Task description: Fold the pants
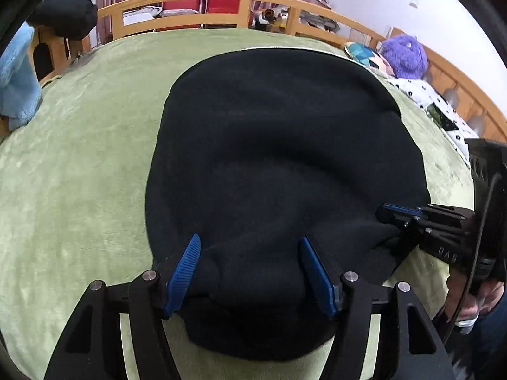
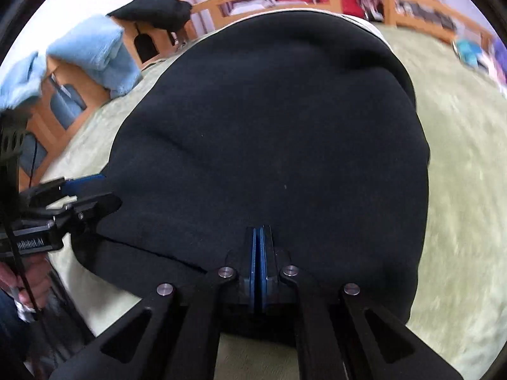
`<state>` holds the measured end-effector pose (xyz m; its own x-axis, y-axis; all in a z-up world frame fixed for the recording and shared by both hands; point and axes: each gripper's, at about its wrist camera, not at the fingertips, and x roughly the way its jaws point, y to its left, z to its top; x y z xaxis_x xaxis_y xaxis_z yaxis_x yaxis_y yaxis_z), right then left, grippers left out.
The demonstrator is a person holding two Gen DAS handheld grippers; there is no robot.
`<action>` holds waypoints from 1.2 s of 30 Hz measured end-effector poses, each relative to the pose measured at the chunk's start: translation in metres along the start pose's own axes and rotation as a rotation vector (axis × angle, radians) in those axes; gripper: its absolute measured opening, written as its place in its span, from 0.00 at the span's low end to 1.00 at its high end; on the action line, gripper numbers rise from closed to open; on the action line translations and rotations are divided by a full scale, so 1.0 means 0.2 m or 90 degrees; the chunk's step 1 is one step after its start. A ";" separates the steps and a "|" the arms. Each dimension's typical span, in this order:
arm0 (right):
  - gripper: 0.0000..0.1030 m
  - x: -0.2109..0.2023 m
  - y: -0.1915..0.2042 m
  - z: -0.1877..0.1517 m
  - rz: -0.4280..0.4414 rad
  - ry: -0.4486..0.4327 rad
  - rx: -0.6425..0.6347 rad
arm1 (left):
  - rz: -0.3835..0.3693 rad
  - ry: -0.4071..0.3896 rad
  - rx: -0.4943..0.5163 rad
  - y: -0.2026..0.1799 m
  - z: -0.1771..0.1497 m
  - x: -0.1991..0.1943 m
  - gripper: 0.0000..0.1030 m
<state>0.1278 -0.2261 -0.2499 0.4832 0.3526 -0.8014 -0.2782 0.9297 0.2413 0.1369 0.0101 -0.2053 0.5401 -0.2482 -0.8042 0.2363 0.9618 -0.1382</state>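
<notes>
Left gripper (image 1: pixel 250 269) wide open w/ pants (image 1: pixel 279 158) between; right gripper (image 2: pixel 259 237) pinches pants.

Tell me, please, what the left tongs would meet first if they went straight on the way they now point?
Most likely the black pants: the left tongs stand open with that cloth bunched between and ahead of them, though depth is unclear.

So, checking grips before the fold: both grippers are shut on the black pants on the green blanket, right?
Not quite. The left gripper is open, its fingers straddling bunched fabric, as the left wrist view shows. The right gripper is shut on the black pants, on the green blanket.
</notes>
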 end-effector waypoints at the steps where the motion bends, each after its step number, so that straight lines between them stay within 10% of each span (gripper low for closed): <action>1: 0.03 -0.02 -0.01 0.02 0.006 0.008 0.005 | -0.014 0.004 -0.018 0.02 0.02 -0.03 0.61; 4: 0.05 -0.14 -0.01 0.07 -0.009 -0.011 -0.018 | -0.063 -0.031 -0.048 0.09 0.06 -0.16 0.62; 8: 0.33 -0.31 -0.02 0.26 -0.029 -0.105 -0.043 | -0.079 -0.079 -0.080 0.19 0.25 -0.21 0.64; 13: 0.34 -0.19 -0.06 0.60 -0.053 -0.143 -0.070 | -0.080 -0.077 -0.102 0.27 0.48 -0.05 0.64; 22: 0.00 0.20 -0.51 0.81 -0.001 -0.046 0.088 | -0.079 0.003 -0.127 0.30 0.41 0.35 0.71; 25: 0.00 0.14 -0.52 0.79 0.012 -0.054 0.101 | -0.095 0.006 -0.157 0.33 0.39 0.28 0.70; 30: 0.55 -0.14 -0.34 0.58 -0.029 -0.115 0.040 | -0.107 -0.004 -0.127 0.29 0.22 0.10 0.70; 36: 0.54 -0.10 -0.27 0.21 -0.086 -0.056 0.038 | -0.031 0.002 -0.078 0.19 -0.01 0.11 0.71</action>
<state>0.1678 -0.2787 -0.2252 0.5845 0.2298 -0.7782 -0.1578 0.9729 0.1688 0.1567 0.0410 -0.2297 0.5272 -0.2949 -0.7969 0.1618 0.9555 -0.2466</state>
